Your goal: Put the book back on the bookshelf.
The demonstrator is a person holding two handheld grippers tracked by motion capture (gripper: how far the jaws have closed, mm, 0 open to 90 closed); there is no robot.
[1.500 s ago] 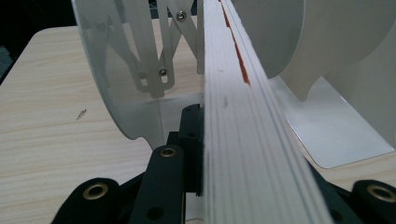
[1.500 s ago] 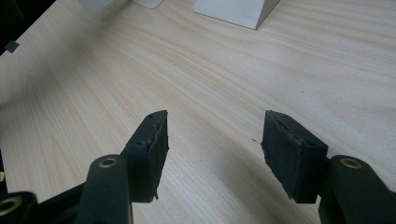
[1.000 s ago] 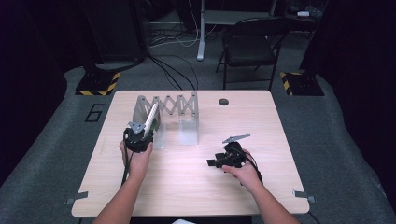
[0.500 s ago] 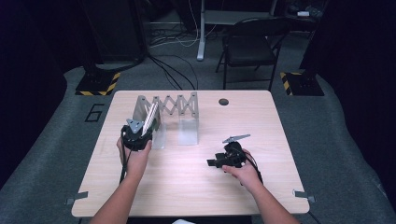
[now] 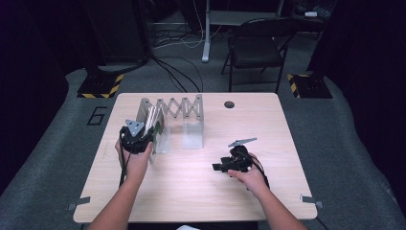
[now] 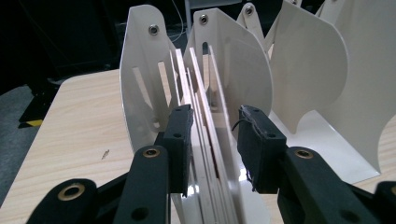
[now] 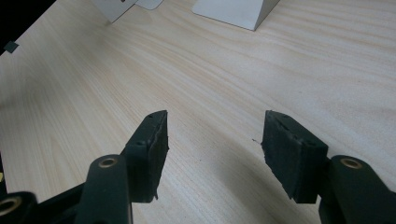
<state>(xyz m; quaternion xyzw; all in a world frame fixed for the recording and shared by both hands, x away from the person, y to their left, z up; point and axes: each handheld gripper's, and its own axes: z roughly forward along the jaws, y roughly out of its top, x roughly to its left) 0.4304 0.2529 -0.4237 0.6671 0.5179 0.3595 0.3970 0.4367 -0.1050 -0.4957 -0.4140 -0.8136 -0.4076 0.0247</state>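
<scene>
Since the thin sheets (image 6: 205, 93) stand on edge right between the pads of my left claw (image 6: 215, 116), the step I judge to be in hand is gripping that bundle inside the first slot of the white rack (image 6: 308, 70).

My left claw is apart. Its left pad lies against the outermost sheet, while the right pad stands just off the bundle with a narrow gap, so nothing is pinched. To do this well I would:

- centre the bundle between the pads, so both meet it together and no sheet gets pushed sideways;
- close low enough to catch every sheet and none of the divider (image 6: 140, 84) just left of my left pad;
- keep any pull in line with the slot, because the sheets are thin and would likely fan out or scrape the dividers if tilted.

My right claw (image 7: 217, 119) is wide apart with nothing between its pads, and the bare table (image 7: 233, 60) lies just beneath. The foot of the rack is ahead of it and well off.

By my count:

- Claws: two.
- Rack: one.
- Dividers: four ahead of my left claw, two hugging the bundle and two more off to its right.
- Sheets: four or five edges, packed too closely for a sure number.
</scene>
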